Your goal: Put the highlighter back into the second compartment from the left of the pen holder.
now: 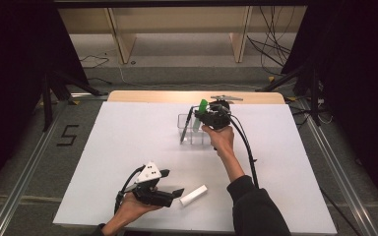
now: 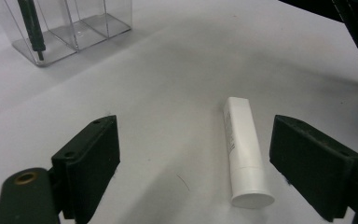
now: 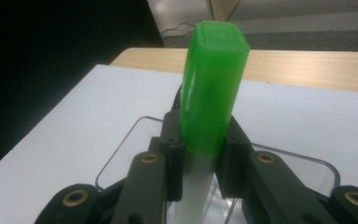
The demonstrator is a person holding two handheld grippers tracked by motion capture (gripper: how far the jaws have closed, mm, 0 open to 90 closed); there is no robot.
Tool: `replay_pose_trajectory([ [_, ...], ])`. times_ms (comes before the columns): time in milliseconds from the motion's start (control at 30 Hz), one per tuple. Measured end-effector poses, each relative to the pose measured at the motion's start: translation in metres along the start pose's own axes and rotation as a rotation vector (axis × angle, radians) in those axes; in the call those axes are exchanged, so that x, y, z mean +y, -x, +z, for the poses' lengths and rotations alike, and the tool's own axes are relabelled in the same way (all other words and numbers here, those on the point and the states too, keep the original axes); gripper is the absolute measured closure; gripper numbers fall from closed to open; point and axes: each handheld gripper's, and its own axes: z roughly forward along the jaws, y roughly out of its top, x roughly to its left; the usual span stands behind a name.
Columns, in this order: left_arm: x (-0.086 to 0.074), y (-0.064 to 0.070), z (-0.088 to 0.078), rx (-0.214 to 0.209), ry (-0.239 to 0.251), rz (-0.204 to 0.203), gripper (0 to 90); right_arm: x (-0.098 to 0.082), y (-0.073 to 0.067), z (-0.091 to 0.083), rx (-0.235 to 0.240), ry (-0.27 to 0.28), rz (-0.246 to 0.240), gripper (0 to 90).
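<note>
My right gripper [image 3: 199, 161] is shut on a marker with a green cap [image 3: 213, 93] and a pale body, held upright over the clear compartmented holder [image 3: 121, 149]. From above, the green-capped marker [image 1: 202, 106] stands at the holder [image 1: 187, 129], and the right gripper [image 1: 203, 117] grips it from the right. A dark pen [image 1: 186, 127] leans in the holder's left compartment. My left gripper [image 1: 173, 183] rests open near the table's front edge. A white tube [image 2: 242, 151] lies flat between its jaws, nearer the right one, untouched; from above the white tube [image 1: 193, 195] points away to the right.
The white table top [image 1: 128, 142] has a wooden strip [image 1: 147, 96] along its far edge. The right gripper's cable [image 1: 246, 147] trails down across the table beside the forearm. Tripod legs [image 1: 54, 88] stand on the floor at both far corners.
</note>
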Motion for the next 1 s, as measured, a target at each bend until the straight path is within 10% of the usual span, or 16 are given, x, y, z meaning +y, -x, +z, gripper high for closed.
replay_pose_trajectory([
  [667,-0.001,0.000,0.001,-0.001,-0.005,-0.001,15.7,-0.003,0.001,0.004,-0.003,-0.043,-0.013,75.6],
  [1000,-0.001,0.000,0.001,-0.001,-0.006,-0.005,15.7,0.005,0.003,-0.012,0.020,0.003,0.016,50.5],
])
